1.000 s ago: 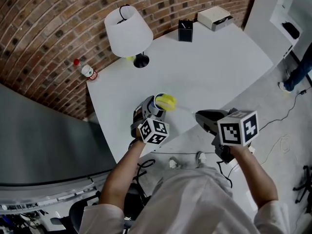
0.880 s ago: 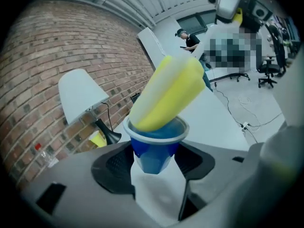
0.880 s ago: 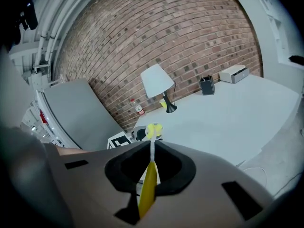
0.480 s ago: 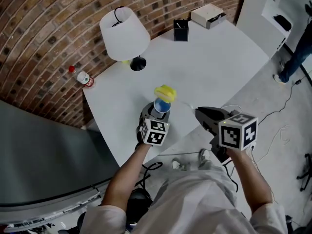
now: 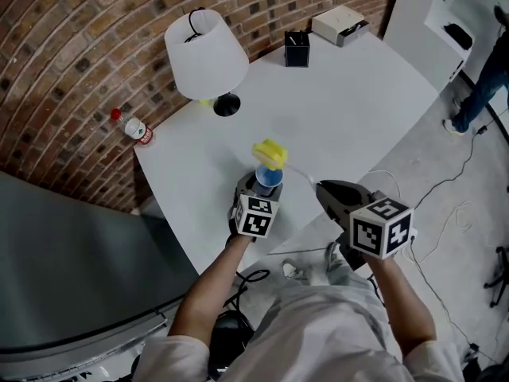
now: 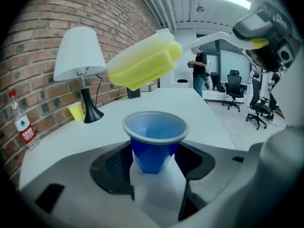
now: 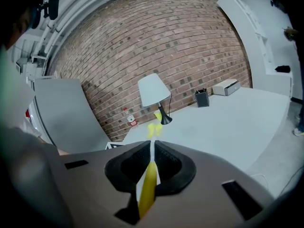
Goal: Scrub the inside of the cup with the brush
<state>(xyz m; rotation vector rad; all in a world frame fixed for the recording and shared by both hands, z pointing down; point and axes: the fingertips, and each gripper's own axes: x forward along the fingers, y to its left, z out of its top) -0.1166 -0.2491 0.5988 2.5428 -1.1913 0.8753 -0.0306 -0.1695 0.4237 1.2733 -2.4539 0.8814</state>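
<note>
- Head view: left gripper [image 5: 261, 188] clasps the blue cup [image 5: 269, 176] upright, in front of the lamp [image 5: 208, 54].
- The yellow brush head [image 5: 270, 151] hangs just above the cup's mouth, on the side toward the lamp.
- The right gripper [image 5: 321, 188], right of the lamp and nearer to the person, is clamped on the brush handle [image 7: 148, 186].

White table [image 5: 350, 110], lamp [image 5: 208, 58], black box [image 5: 297, 48], white box [image 5: 339, 25]
</note>
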